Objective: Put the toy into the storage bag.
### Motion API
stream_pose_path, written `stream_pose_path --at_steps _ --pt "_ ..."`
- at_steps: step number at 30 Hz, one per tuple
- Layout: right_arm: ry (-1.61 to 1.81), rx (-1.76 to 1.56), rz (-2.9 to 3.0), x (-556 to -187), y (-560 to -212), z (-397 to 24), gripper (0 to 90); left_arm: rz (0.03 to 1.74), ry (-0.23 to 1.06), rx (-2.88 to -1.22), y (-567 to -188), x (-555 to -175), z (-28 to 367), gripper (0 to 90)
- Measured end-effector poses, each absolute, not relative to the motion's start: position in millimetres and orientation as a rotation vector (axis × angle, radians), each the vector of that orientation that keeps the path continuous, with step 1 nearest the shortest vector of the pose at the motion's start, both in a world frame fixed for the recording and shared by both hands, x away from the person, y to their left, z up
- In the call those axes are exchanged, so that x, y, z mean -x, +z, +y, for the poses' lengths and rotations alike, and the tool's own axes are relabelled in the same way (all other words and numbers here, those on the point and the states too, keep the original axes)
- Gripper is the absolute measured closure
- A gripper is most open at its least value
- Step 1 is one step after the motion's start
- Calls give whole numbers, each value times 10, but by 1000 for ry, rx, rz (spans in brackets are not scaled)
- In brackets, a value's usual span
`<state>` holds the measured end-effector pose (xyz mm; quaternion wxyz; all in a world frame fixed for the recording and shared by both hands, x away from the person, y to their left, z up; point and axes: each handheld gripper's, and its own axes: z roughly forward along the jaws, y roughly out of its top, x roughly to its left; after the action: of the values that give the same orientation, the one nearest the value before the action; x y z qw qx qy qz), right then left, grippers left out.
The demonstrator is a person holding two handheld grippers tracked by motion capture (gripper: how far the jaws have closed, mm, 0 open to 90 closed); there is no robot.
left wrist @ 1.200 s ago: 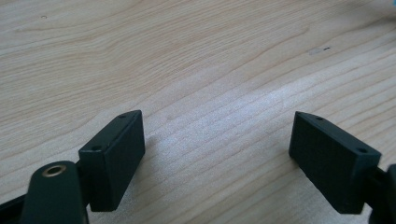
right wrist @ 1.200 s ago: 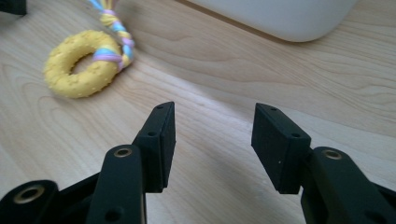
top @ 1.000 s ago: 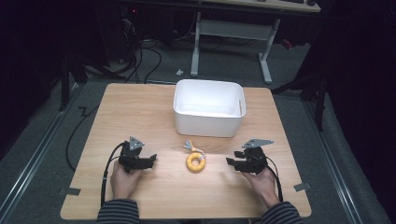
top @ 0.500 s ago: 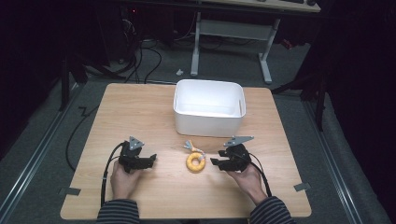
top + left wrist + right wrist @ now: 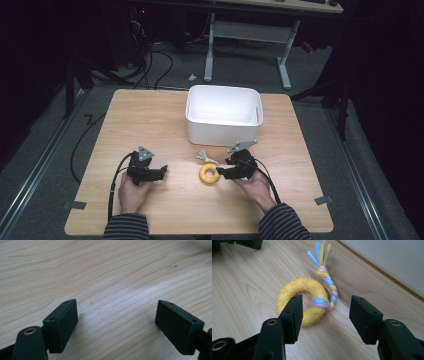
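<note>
Two jaws on my right gripper (image 5: 324, 315) have just been opening, parted now with nothing pinched; the yellow rubber ring toy (image 5: 299, 302) lies just ahead of them on the wooden table (image 5: 150, 115). Looks light and springy, the rope tassel (image 5: 324, 272) floppy, so I'd bite the ring's near arc. My left gripper (image 5: 117, 322) rests released over bare wood. Beyond, the white bin (image 5: 224, 107) stands near, with open tabletop all round.

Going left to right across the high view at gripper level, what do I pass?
Left gripper → yellow ring toy → right gripper, jaws just opened, right beside the ring. The white bin sits farther back, above that line.
</note>
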<state>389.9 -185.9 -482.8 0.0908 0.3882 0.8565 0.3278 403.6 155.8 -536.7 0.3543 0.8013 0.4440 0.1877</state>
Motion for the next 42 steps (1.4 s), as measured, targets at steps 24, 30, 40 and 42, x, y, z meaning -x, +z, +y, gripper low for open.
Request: stream_pose_path --at_steps 24,30,40,42 --pt "863 -1145 2580 -4106 -5135 -1568 458 1148 484 -2072 -5367 -4033 1558 187" --pt "864 -1075 2598 -4077 -5126 -1545 569 1147 484 -2071 -5367 -4034 1558 186" --pt "851 -1020 2596 -4035 -5106 -1538 615 1148 482 -2070 -5367 -4039 1563 191" --pt "860 -1022 2595 -4033 -5109 -1543 616 1149 482 -2069 -5366 -4040 1564 194"
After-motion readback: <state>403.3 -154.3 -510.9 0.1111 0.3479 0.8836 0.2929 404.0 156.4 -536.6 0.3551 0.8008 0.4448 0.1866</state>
